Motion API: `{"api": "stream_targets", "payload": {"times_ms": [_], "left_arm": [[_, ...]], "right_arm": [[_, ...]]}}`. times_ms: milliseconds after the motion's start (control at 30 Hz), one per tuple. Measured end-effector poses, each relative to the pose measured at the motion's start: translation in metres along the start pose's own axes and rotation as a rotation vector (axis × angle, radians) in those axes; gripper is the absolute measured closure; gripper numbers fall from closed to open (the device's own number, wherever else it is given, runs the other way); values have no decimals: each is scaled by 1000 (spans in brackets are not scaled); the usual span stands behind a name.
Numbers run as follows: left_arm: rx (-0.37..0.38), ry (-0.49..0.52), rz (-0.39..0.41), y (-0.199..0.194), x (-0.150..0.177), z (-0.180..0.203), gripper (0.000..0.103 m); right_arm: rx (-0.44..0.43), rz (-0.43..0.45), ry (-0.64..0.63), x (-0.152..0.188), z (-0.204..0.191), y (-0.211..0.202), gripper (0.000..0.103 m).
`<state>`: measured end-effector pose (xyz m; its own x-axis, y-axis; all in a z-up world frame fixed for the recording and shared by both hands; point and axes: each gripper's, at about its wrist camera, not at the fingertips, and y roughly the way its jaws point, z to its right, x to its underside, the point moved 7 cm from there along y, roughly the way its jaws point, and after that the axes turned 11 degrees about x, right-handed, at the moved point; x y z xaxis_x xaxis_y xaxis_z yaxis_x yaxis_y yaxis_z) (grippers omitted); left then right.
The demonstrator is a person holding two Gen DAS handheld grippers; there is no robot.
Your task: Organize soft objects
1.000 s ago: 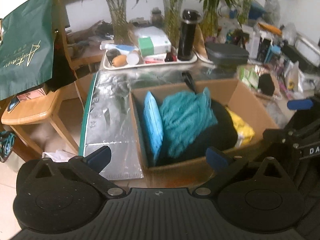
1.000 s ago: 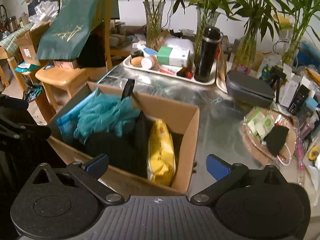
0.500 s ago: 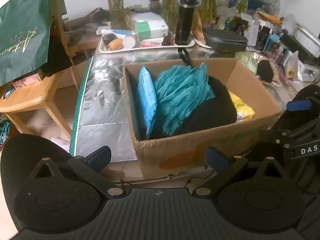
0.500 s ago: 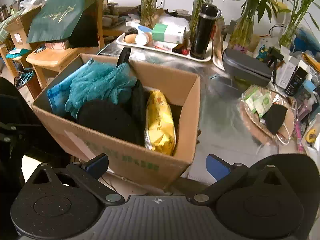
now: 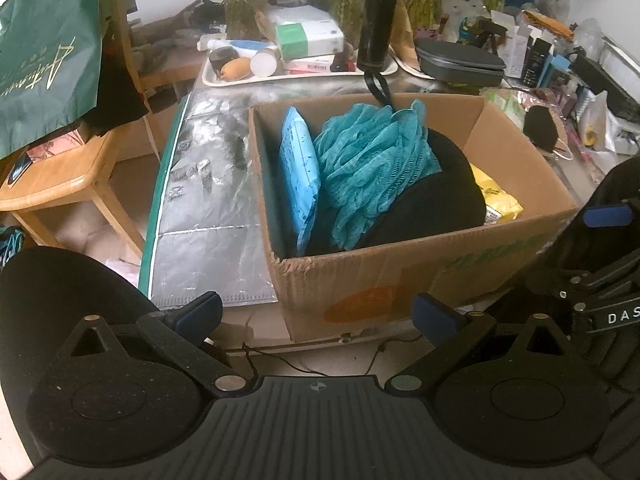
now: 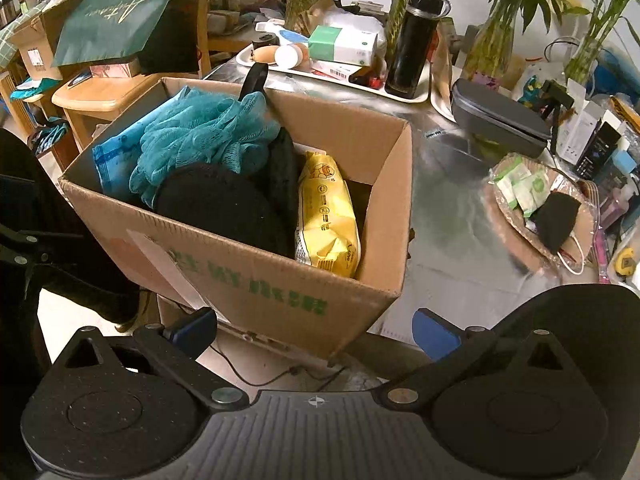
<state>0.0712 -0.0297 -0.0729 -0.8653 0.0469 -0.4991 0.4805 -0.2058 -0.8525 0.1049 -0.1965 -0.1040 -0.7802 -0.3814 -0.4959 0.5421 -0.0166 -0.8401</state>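
An open cardboard box point(image 5: 400, 280) point(image 6: 256, 280) stands at the table's near edge. It holds a teal mesh bath sponge point(image 5: 368, 164) point(image 6: 200, 132), a blue packet point(image 5: 300, 172) point(image 6: 116, 156), a black soft item point(image 5: 436, 204) point(image 6: 224, 204) and a yellow packet point(image 5: 496, 200) point(image 6: 326, 216). My left gripper point(image 5: 316, 314) is open and empty, in front of the box's near wall. My right gripper point(image 6: 314, 330) is open and empty, before the box's near right corner.
A silver-covered table point(image 5: 208, 184) carries a white tray point(image 5: 296, 76) with a black flask point(image 5: 376, 20), boxes and jars, a grey case point(image 6: 500, 120), a woven basket point(image 6: 540, 200) with a black mask, and bamboo vases. A wooden chair point(image 5: 60, 176) with a green bag stands left.
Both grippers have drawn back and up from the box toward me. The box now sits farther off and its printed front wall shows. Both stay open.
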Motion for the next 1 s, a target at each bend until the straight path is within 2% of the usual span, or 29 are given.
{"api": "stream_targets", "payload": {"times_ms": [1000], "left_arm": [[-6,16,-5,2,-1,1,0]], "right_arm": [[4,-4,3,-2,4,2,0]]}}
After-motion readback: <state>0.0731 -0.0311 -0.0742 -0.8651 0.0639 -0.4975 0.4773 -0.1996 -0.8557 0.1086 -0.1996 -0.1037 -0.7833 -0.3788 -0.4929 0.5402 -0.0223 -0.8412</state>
